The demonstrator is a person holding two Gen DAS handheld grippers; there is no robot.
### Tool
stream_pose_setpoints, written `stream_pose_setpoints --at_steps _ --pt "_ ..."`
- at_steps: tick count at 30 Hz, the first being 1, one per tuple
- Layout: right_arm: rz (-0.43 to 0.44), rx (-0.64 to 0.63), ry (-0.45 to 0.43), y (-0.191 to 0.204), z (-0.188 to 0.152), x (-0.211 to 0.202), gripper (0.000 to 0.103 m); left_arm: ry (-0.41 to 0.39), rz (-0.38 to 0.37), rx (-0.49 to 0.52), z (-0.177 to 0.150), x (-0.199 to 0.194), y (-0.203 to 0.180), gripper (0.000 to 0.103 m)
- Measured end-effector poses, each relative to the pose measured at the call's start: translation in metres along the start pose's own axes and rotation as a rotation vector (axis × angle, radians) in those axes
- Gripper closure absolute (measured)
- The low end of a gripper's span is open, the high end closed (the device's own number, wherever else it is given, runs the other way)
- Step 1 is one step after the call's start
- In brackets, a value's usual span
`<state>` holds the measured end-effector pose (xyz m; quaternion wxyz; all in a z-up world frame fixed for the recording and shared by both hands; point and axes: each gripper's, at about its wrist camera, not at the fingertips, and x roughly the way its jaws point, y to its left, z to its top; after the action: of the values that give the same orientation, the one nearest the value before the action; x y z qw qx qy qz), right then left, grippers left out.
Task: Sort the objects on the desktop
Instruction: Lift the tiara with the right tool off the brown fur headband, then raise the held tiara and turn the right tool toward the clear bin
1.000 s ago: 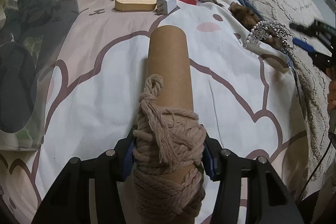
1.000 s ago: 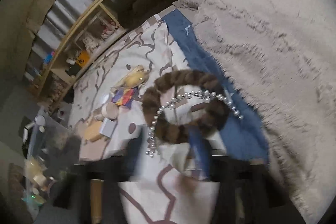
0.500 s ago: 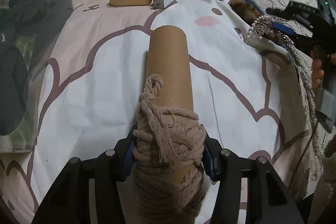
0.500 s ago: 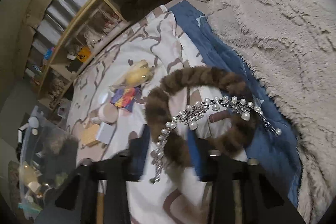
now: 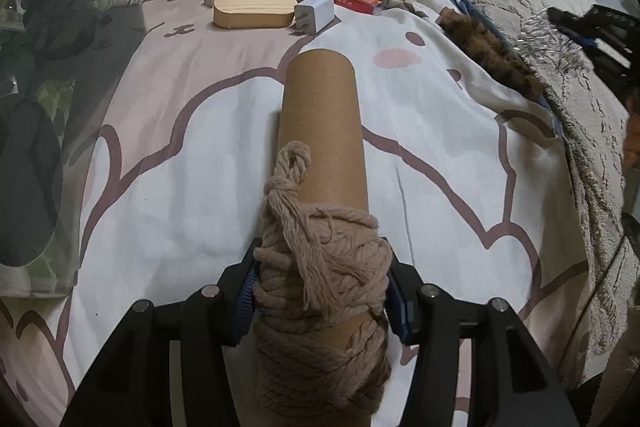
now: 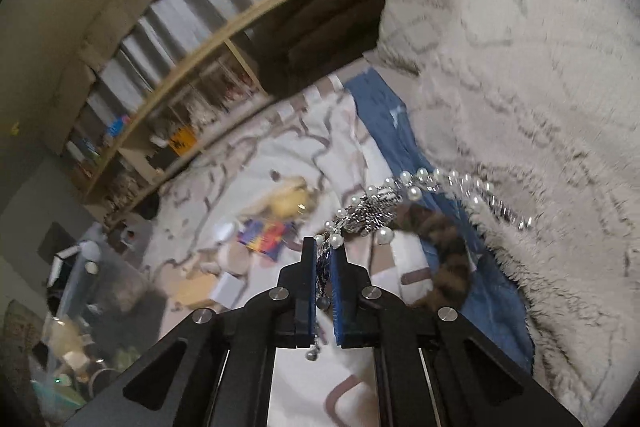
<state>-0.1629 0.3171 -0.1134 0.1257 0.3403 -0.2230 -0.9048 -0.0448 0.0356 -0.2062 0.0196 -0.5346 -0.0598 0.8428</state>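
While my left tongs (image 5: pixel 322 291) grip the rope-wrapped tube (image 5: pixel 322 147) pointing far, my right tongs (image 6: pixel 325 259) clamp the tiara (image 6: pixel 376 211), arcing right.

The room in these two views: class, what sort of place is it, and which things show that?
Probably a bedroom. The objects lie on a cartoon-print bedsheet, a fluffy blanket is heaped beside it, and a wooden shelf unit stands behind.
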Motion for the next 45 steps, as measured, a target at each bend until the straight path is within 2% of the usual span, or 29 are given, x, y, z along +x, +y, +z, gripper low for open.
stream_pose_setpoints --at_steps 10,13,16,21,26,28,33,40,42,44,45 --pt "0.094 -0.136 0.025 0.054 -0.024 -0.059 0.096 -0.042 0.011 -0.006 -0.005 -0.022 0.009 0.05" --pt "0.113 -0.151 0.071 0.064 -0.043 -0.068 0.096 -0.046 0.043 -0.007 -0.006 -0.023 0.015 0.05" --pt "0.109 -0.194 0.154 0.074 -0.067 -0.07 0.096 -0.046 0.047 -0.021 -0.007 -0.024 0.02 0.05" --pt "0.074 -0.324 0.349 0.092 -0.11 -0.055 0.096 -0.024 0.068 -0.006 -0.012 -0.024 0.026 0.05" --pt "0.031 -0.368 0.533 0.093 -0.144 -0.021 0.096 0.037 0.065 -0.021 -0.021 -0.01 0.032 0.05" --pt "0.02 -0.381 0.577 0.091 -0.155 -0.014 0.096 0.055 0.065 -0.029 -0.023 -0.004 0.034 0.05" --pt "0.008 -0.365 0.628 0.086 -0.167 -0.002 0.096 0.071 0.047 -0.068 -0.025 0.002 0.038 0.049" --pt "-0.02 -0.346 0.653 0.086 -0.176 0.01 0.096 0.08 0.012 -0.134 -0.025 0.003 0.047 0.048" --pt "-0.029 -0.344 0.661 0.086 -0.179 0.016 0.095 0.083 0.002 -0.146 -0.025 0.004 0.049 0.045" --pt "-0.035 -0.343 0.667 0.087 -0.181 0.021 0.094 0.089 -0.008 -0.153 -0.024 0.004 0.048 0.034" --pt "-0.038 -0.342 0.668 0.087 -0.182 0.022 0.094 0.093 -0.006 -0.155 -0.024 0.004 0.048 0.032"
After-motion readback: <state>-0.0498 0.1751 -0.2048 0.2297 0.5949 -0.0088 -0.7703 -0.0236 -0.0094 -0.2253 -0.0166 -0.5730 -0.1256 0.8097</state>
